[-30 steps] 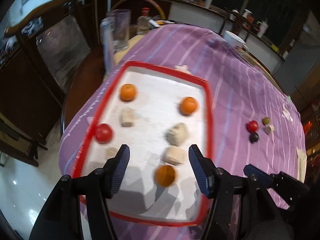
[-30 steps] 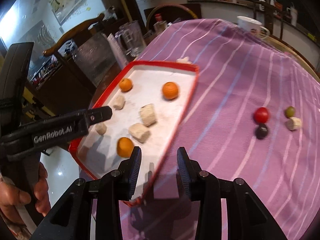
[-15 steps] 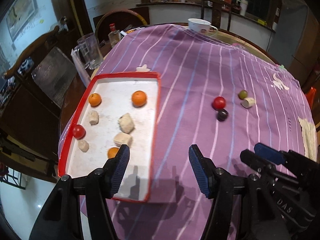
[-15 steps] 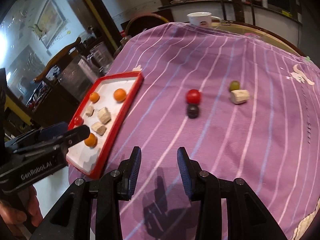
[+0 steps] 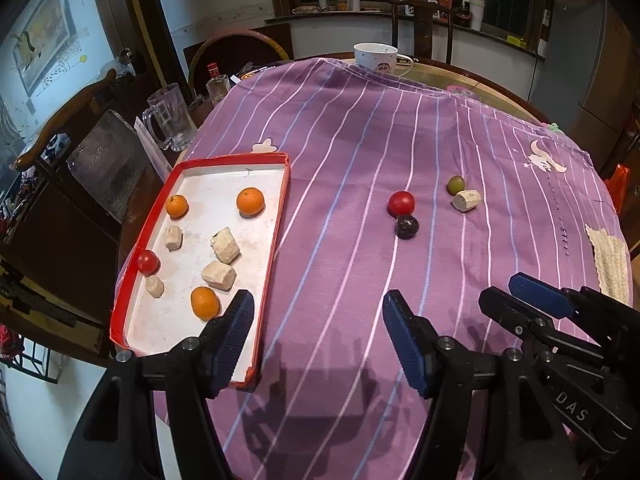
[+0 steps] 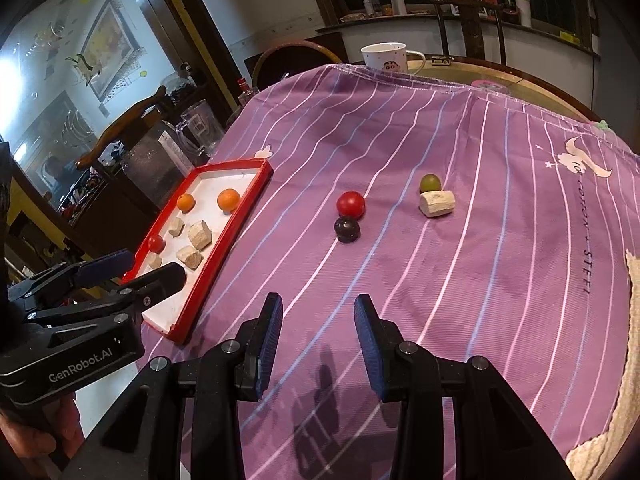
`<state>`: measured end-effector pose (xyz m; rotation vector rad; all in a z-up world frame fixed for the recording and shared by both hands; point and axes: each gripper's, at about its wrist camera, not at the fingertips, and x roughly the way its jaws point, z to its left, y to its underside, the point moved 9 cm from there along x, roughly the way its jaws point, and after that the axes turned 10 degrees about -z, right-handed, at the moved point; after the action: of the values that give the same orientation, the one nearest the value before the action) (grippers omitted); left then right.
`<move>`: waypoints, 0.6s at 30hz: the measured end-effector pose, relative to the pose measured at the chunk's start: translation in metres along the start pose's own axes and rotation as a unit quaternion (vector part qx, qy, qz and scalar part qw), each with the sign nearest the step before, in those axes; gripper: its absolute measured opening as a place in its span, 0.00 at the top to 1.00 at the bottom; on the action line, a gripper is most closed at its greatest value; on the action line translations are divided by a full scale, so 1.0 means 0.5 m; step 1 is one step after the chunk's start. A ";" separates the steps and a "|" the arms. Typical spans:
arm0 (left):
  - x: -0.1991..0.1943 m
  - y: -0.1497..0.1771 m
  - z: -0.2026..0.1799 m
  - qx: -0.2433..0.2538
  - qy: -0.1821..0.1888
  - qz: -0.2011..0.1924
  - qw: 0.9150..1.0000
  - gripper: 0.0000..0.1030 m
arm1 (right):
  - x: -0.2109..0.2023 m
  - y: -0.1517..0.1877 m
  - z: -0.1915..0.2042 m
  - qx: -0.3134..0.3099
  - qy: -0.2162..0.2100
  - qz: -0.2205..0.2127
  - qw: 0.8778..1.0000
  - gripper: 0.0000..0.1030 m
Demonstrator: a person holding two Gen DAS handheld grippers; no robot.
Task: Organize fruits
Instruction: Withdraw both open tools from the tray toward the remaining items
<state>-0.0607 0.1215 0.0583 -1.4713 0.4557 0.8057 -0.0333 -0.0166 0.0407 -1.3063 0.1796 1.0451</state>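
A red-rimmed white tray (image 5: 280,216) on the left holds three oranges, a small red fruit (image 5: 148,261) and several beige chunks. Loose on the purple striped cloth lie a red fruit (image 5: 401,203), a dark plum (image 5: 407,227) touching it, a green fruit (image 5: 455,185) and a beige chunk (image 5: 466,200). My left gripper (image 5: 318,320) hovers over the cloth just right of the tray's near corner, its jaws opening with nothing between them. My right gripper (image 6: 318,312) stands open and empty, short of the dark plum (image 6: 347,229) and red fruit (image 6: 351,203).
A glass mug (image 5: 168,122) and a bottle (image 5: 218,82) stand beyond the tray at the table's left edge. A white cup (image 5: 375,58) sits at the far edge. A woven cloth (image 5: 610,262) lies at the right. Chairs surround the table.
Both grippers have swung right, away from the tray and toward the loose fruits, and risen slightly. The left jaws stand a little wider. No fruit has moved.
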 end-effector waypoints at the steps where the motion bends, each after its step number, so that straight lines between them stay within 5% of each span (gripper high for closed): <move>1: -0.001 0.000 -0.002 0.000 0.000 0.000 1.000 0.36 | -0.002 -0.001 -0.001 -0.001 0.000 -0.001 1.000 0.60; 18: 0.000 0.014 -0.027 0.005 0.007 0.011 1.000 0.35 | -0.011 0.004 -0.012 -0.005 -0.001 0.002 1.000 0.60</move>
<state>-0.0633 0.1076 0.0523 -1.4650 0.4857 0.8098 -0.0351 -0.0249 0.0408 -1.3141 0.1764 1.0521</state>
